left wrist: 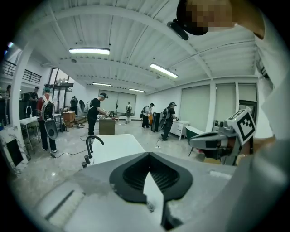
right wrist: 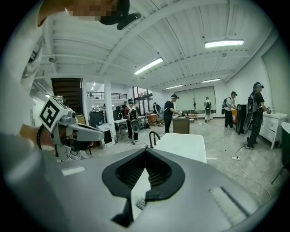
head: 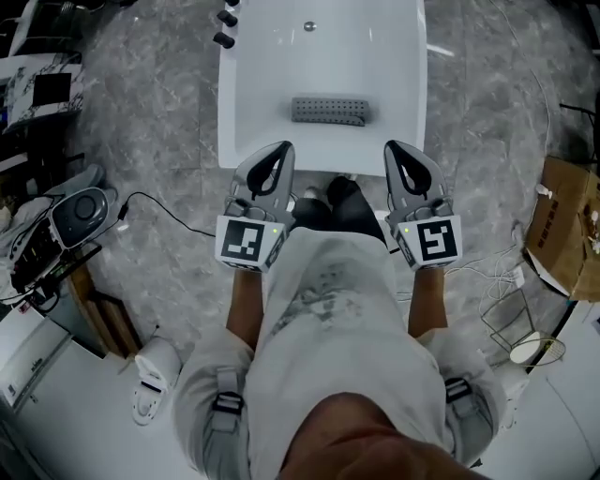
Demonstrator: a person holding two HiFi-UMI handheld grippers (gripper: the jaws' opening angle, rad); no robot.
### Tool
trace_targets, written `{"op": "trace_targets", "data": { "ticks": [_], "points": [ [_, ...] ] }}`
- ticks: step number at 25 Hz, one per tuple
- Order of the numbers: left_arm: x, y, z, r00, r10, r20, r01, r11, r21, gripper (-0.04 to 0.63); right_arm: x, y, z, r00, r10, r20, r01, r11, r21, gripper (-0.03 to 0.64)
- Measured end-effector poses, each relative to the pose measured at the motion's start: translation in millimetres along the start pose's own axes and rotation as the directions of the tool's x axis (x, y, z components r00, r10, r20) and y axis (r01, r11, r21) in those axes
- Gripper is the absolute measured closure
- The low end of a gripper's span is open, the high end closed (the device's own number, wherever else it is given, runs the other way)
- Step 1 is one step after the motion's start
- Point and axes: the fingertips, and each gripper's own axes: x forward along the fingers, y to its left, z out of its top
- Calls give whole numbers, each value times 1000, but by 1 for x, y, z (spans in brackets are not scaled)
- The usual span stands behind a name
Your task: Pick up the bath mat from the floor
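Observation:
A small grey ribbed bath mat [head: 328,111] lies on the white tub [head: 253,94] just ahead of me. My left gripper [head: 278,148] and right gripper [head: 395,148] are held side by side at chest height, both pointing at the tub's near rim, short of the mat. Each has its jaws closed tip to tip with nothing between them. In the left gripper view the shut left gripper [left wrist: 148,155] points over the tub [left wrist: 115,147], with the right gripper [left wrist: 199,141] alongside. The right gripper view shows the same for the right gripper [right wrist: 146,150]. The mat is hidden in both gripper views.
A black tap [head: 225,21] stands at the tub's far left corner. A cardboard box [head: 567,230] and loose cables [head: 497,281] lie to the right. Electronic gear [head: 80,211] and a white device [head: 155,375] sit on the left. Several people work at the back [left wrist: 95,115].

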Motion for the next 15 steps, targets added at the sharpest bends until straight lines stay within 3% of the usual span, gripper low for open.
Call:
{"op": "trace_targets", "data": {
  "ticks": [10, 15],
  "points": [
    [58, -7, -24, 988, -125, -89, 127, 992, 23, 592, 7, -27, -45, 993, -95, -63, 101, 990, 100, 615],
    [79, -3, -53, 971, -202, -123, 204, 979, 3, 592, 16, -32, -70, 980, -167, -110, 179, 978, 107, 615]
  ]
}}
